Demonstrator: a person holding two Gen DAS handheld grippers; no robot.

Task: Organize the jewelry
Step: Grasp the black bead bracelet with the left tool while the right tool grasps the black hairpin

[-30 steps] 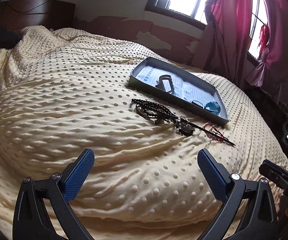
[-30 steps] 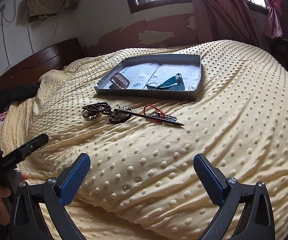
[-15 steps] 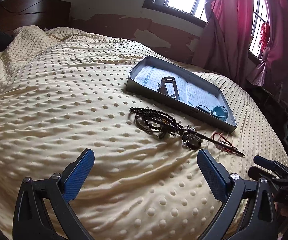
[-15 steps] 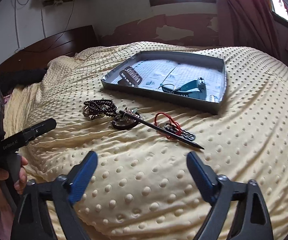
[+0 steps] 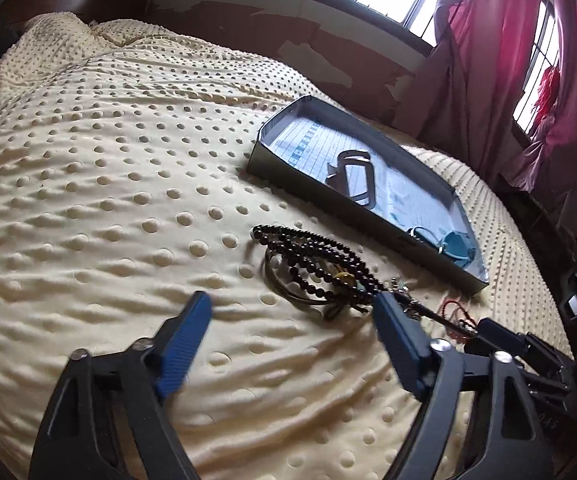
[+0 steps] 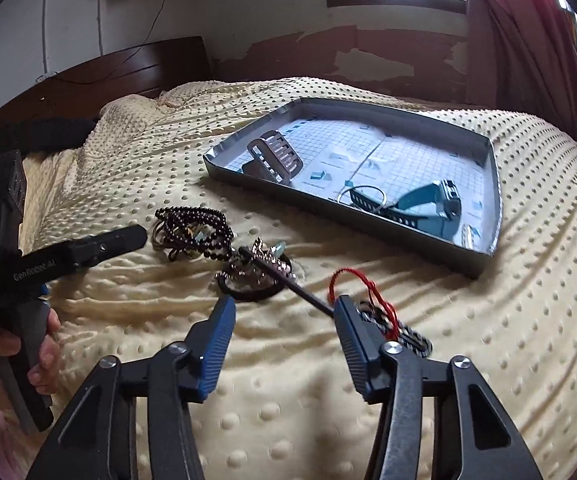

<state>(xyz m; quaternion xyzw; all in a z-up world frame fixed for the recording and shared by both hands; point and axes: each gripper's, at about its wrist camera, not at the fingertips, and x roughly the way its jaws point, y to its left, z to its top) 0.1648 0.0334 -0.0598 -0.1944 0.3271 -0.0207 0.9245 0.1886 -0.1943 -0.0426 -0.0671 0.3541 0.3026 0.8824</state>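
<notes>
A pile of dark bead strings point(image 5: 320, 264) point(image 6: 192, 232) lies on the yellow dotted bedspread. Beside it are a dark ornate hairpin with a long stick point(image 6: 264, 272) and a red cord bracelet point(image 6: 372, 296). A grey tray point(image 5: 256, 160) point(image 6: 484, 256) behind them holds a metal clasp band point(image 5: 354, 178) point(image 6: 274, 156) and a teal watch point(image 6: 428, 200) point(image 5: 458, 242). My left gripper point(image 5: 290, 310) is open just in front of the beads. My right gripper point(image 6: 284, 308) is open, close over the hairpin stick, touching nothing.
The bedspread point(image 5: 108, 200) bulges and wrinkles around the jewelry. A dark wooden headboard point(image 6: 128, 72) is at the far left. Pink curtains point(image 5: 508, 60) and windows stand behind the bed. The other hand-held gripper point(image 6: 60, 260) shows at the left of the right wrist view.
Both grippers have moved forward and down toward the jewelry. Their jaws have narrowed somewhat but stay open. The jewelry and tray have not moved.
</notes>
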